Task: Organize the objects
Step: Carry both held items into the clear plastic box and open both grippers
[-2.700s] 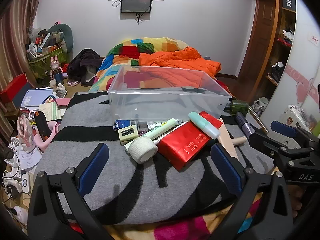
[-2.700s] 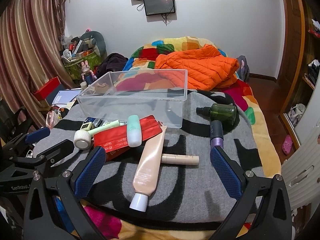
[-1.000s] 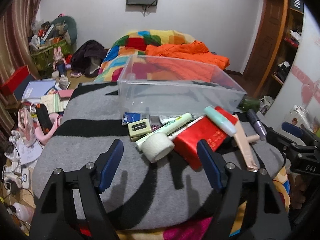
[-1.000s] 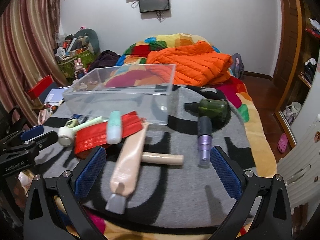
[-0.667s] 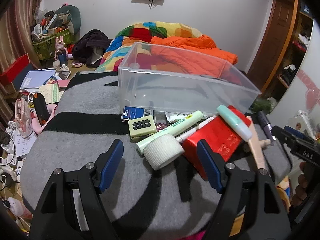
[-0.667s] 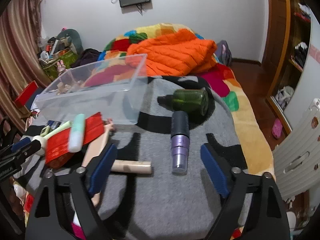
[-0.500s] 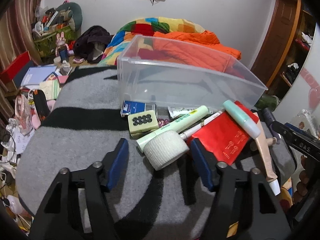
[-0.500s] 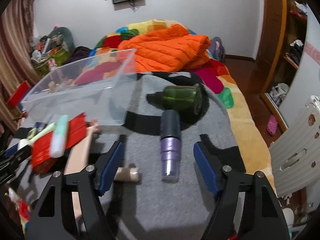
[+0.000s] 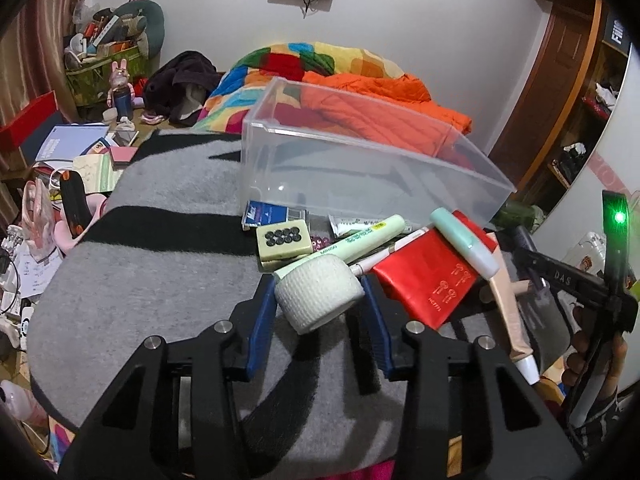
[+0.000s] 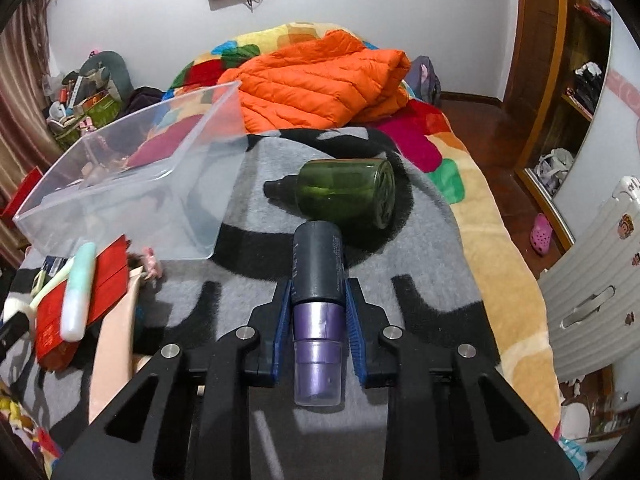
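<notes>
My left gripper [image 9: 318, 304] is shut on a white bandage roll [image 9: 318, 294] lying on the grey blanket [image 9: 160, 280]. My right gripper [image 10: 318, 312] is shut on a purple and dark grey bottle [image 10: 318, 304] lying on the blanket. An empty clear plastic bin [image 9: 360, 168] stands behind the pile and shows in the right wrist view [image 10: 132, 188] at the left. Beside the roll lie a green marker [image 9: 360, 240], a red packet [image 9: 428, 276], a mint tube [image 9: 464, 240], a beige tube [image 9: 508, 312] and a small blue box [image 9: 266, 214].
A dark green bottle [image 10: 344, 192] lies just beyond the purple one. An orange jacket [image 10: 320, 80] is heaped on the bed behind. Clutter covers the floor at the left [image 9: 60, 184]. The blanket's right edge drops toward a white cabinet [image 10: 592, 300].
Both grippers moved forward and down and closed. The left one closed around the bandage roll, the right one around the purple bottle.
</notes>
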### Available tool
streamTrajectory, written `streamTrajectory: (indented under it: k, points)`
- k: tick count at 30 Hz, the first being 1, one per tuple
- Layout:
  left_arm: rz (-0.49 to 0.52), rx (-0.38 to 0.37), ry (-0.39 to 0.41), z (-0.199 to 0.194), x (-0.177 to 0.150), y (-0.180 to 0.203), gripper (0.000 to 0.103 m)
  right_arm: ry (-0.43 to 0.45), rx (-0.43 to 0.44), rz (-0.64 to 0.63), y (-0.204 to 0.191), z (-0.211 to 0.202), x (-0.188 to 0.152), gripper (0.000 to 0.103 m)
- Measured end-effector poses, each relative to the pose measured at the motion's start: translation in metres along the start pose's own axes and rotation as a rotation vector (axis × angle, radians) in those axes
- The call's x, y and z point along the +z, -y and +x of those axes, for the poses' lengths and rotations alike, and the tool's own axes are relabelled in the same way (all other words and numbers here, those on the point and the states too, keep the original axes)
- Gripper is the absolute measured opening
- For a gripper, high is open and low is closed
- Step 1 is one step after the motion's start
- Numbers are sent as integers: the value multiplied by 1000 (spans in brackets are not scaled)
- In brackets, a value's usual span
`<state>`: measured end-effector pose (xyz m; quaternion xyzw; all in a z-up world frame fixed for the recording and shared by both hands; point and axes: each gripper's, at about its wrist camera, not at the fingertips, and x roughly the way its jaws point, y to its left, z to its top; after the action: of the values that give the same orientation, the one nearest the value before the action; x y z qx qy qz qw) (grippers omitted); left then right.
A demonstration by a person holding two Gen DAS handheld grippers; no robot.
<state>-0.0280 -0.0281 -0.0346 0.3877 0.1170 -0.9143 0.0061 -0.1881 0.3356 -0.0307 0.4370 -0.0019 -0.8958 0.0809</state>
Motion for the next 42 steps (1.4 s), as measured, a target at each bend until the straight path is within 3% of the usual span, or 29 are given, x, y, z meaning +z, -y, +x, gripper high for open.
streamTrajectory:
  k: [7,13,25,34,42]
  points:
    - [12,0,53,-21,16,-1,43,62,49,-39,-11,-36,5,23]
    - [39,45,116,-32,43,1,43,151,83,-68,-27,-65,26,23]
    - [106,43,134,-11,113,9,43,155,195,-105,-60,-48,79,23]
    - [150,39,5,41,138,13,43,75,207,-161,-85,-9,111,23]
    - [159,1,-122,85,141,14,43,-57,234,-185,-101,33,108,23]
